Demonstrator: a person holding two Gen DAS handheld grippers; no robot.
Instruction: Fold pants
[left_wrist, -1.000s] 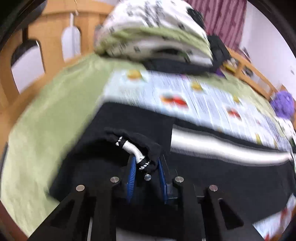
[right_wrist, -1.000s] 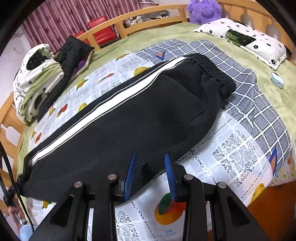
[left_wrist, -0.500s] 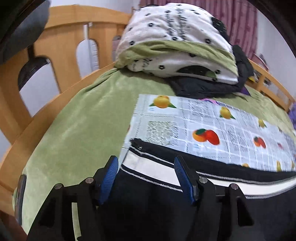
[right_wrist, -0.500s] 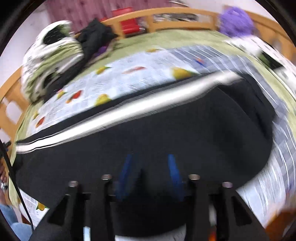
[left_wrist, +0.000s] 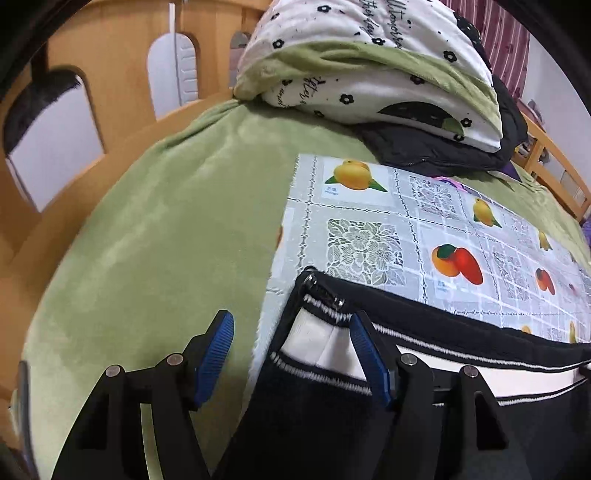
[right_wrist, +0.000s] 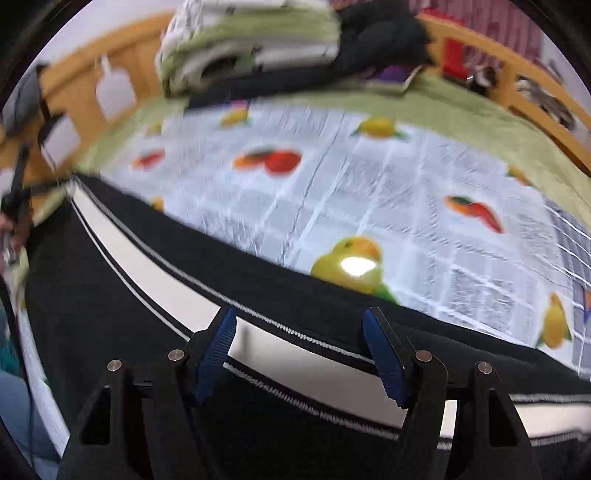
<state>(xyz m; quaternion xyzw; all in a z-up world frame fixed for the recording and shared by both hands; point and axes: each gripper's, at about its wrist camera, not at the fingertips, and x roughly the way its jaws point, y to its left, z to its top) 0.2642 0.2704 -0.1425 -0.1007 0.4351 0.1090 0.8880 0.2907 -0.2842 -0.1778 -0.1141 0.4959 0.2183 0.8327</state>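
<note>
The black pants (left_wrist: 461, 332) with a white side stripe lie flat on a fruit-print mat (left_wrist: 424, 229) on the bed. In the left wrist view my left gripper (left_wrist: 291, 354) is open over the leg cuff (left_wrist: 317, 332) at the pants' end. In the right wrist view my right gripper (right_wrist: 301, 350) is open, low over the white stripe (right_wrist: 295, 354) of the pants (right_wrist: 110, 302) near the far edge. Neither gripper holds cloth.
A green blanket (left_wrist: 166, 240) covers the bed. A folded white-and-green quilt (left_wrist: 369, 62) and a black jacket (left_wrist: 443, 151) lie at the bed's end. A wooden rail (left_wrist: 110, 74) borders the bed, also in the right wrist view (right_wrist: 517, 85).
My left gripper let go of the drawstring end and opened over the leg cuff. My right gripper swung across the pants to the striped far edge and opened wider.
</note>
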